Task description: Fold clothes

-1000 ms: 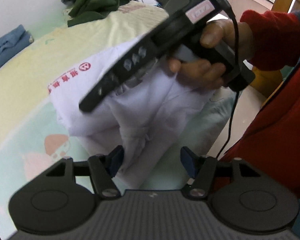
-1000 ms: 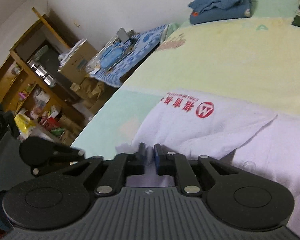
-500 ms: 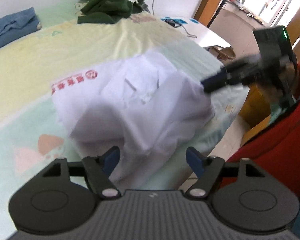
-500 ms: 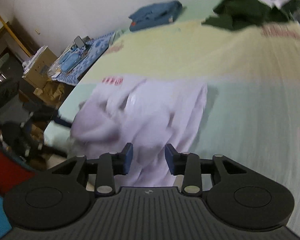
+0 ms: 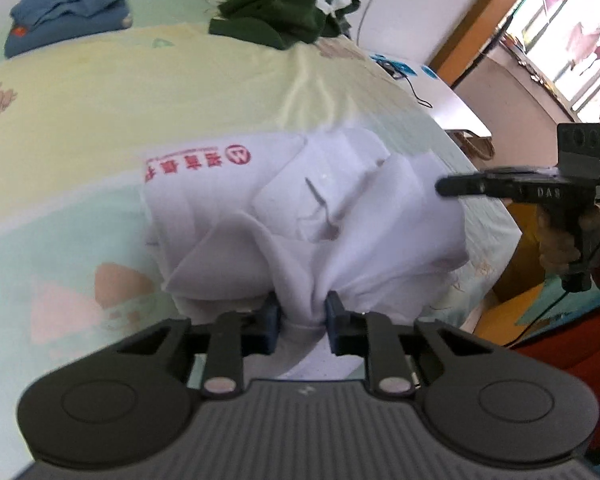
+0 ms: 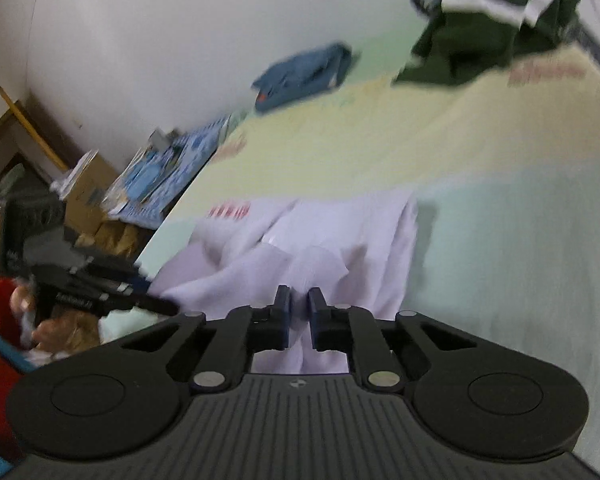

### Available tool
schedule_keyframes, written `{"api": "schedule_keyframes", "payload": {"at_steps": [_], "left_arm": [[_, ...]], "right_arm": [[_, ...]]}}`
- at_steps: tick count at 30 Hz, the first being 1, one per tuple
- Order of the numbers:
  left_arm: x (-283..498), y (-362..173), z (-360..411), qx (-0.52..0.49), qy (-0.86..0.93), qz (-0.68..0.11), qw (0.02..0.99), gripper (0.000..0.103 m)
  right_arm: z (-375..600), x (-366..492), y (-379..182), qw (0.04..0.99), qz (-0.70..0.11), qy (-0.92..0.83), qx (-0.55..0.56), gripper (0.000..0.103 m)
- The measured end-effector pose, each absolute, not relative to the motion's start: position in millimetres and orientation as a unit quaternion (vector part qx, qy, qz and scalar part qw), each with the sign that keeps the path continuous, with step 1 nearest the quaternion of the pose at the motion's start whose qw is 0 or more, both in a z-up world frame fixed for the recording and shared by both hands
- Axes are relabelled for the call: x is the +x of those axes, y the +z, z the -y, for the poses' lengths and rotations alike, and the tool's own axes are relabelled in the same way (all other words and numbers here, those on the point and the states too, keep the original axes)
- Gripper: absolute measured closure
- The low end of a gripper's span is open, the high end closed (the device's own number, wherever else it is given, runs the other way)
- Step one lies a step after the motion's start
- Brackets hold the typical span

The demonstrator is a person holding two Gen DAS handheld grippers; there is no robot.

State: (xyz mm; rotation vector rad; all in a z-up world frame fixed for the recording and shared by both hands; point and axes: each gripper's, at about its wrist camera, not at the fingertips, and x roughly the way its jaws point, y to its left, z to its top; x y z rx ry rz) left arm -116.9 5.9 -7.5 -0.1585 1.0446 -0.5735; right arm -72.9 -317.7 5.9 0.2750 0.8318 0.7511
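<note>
A white shirt [image 5: 340, 216] with red print lies crumpled on the bed near its front edge; it also shows in the right wrist view [image 6: 340, 248]. My left gripper [image 5: 302, 320] is shut on a bunched fold of the shirt at its near edge. My right gripper [image 6: 299, 308] is nearly shut with a fold of the shirt between its pads. In the left wrist view the right gripper [image 5: 444, 188] reaches the shirt's right side. In the right wrist view the left gripper [image 6: 156, 304] is at the shirt's left side.
The bed sheet [image 5: 80, 120] is yellow and pale green. A folded blue garment [image 5: 64, 16] and a green striped garment [image 5: 284, 8] lie at the far side. A white desk [image 5: 440, 96] stands to the right. Shelves and boxes [image 6: 80, 196] stand left of the bed.
My left gripper has closed from wide open onto the shirt's near fold. My right gripper swung from the shirt's left part to its right side, opened briefly, then closed on a fold.
</note>
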Motion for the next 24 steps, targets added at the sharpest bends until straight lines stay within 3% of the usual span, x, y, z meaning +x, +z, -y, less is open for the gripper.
{"api": "schedule_keyframes", "payload": {"at_steps": [3, 6, 8, 11, 13, 17, 20, 21, 22, 24], "left_arm": [[-115.0, -20.8, -10.6, -0.092, -0.265, -0.508, 0.814, 0.068], [-121.9, -18.4, -7.0, -0.076, -0.264, -0.503, 0.82, 0.067], [-126.8, -9.0, -6.7, -0.065, -0.261, -0.492, 0.828, 0.056], [-127.6, 3.5, -12.6, -0.075, -0.265, -0.477, 0.835, 0.045], [-125.7, 10.8, -16.2, -0.086, -0.267, -0.467, 0.838, 0.031], [-114.4, 6.2, -10.4, -0.103, -0.265, -0.47, 0.836, 0.035], [-103.5, -11.9, -6.1, -0.116, -0.251, -0.493, 0.825, 0.053], [-101.5, -16.5, -6.1, -0.12, -0.245, -0.498, 0.823, 0.061], [-101.1, -17.7, -7.0, -0.122, -0.243, -0.498, 0.823, 0.064], [-101.3, -18.0, -9.2, -0.126, -0.241, -0.496, 0.824, 0.065]], "right_arm": [[308.8, -62.4, -1.9, 0.849, -0.374, 0.351, 0.127, 0.093], [291.2, -55.3, -19.2, 0.845, -0.407, 0.337, 0.08, 0.09], [295.6, -60.4, -17.7, 0.845, -0.406, 0.341, 0.076, 0.088], [310.9, -68.5, -10.2, 0.84, -0.409, 0.343, 0.094, 0.074], [323.3, -75.3, -4.1, 0.834, -0.414, 0.345, 0.118, 0.069], [329.6, -91.8, -1.9, 0.818, -0.428, 0.354, 0.151, 0.066], [325.9, -98.0, -7.2, 0.817, -0.435, 0.358, 0.12, 0.067], [324.6, -100.0, -9.0, 0.817, -0.437, 0.359, 0.108, 0.08], [323.3, -101.9, -10.9, 0.817, -0.439, 0.36, 0.097, 0.086], [320.6, -105.8, -14.6, 0.816, -0.443, 0.363, 0.075, 0.088]]}}
